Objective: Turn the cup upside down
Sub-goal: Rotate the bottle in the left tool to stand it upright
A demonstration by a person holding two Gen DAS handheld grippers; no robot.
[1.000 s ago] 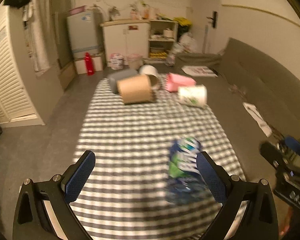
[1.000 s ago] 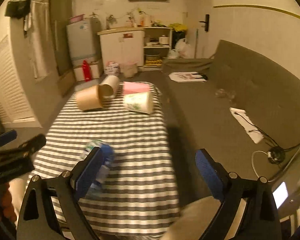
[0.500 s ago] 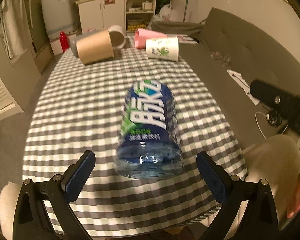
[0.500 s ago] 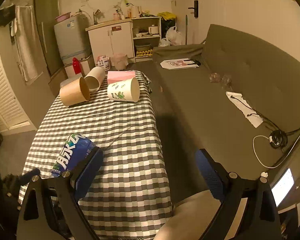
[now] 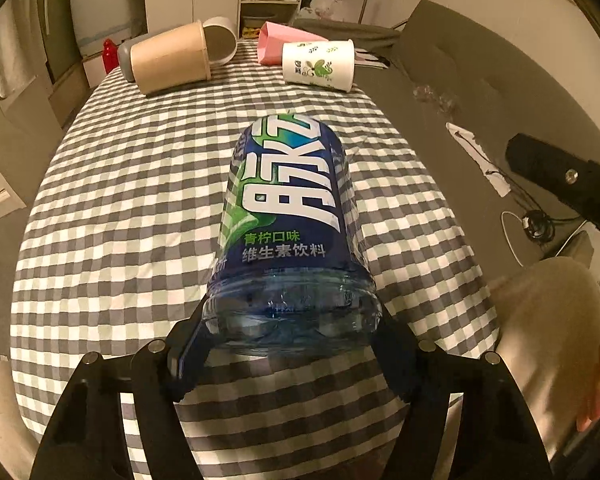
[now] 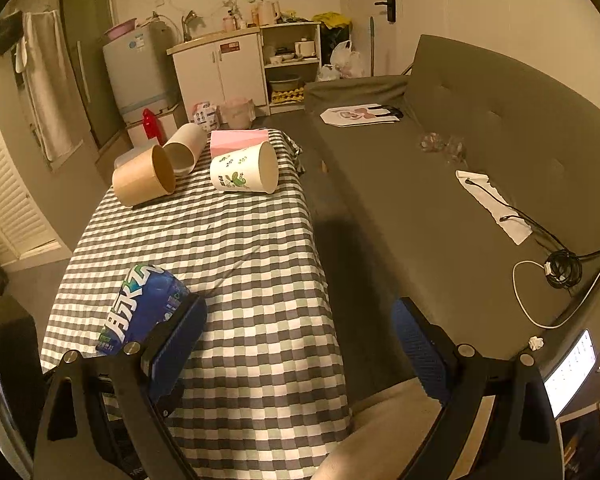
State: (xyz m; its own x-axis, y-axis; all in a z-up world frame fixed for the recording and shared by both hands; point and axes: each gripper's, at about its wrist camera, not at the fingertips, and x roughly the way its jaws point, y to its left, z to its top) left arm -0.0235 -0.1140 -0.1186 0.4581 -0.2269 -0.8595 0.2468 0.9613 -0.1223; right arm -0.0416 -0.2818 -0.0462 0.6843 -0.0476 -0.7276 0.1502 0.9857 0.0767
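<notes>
A blue cup cut from a plastic drink bottle, with a white and green label [image 5: 288, 216], lies on its side on the checked tablecloth [image 5: 120, 184]. Its clear blue base faces me. My left gripper [image 5: 292, 344] is shut on that base, one finger on each side. The cup also shows in the right wrist view [image 6: 140, 308], at the lower left. My right gripper [image 6: 300, 352] is open and empty, over the table's right edge, to the right of the cup.
At the table's far end lie a brown paper cup [image 5: 172, 62], a white tube cup [image 5: 220, 40], a pink box [image 5: 280, 42] and a white leaf-printed cup [image 5: 320, 66]. A grey sofa [image 6: 460, 184] runs along the right. Cabinets and a fridge stand behind.
My left gripper has moved in on the blue cup and closed on its base. The right gripper has stayed open and shifted only slightly.
</notes>
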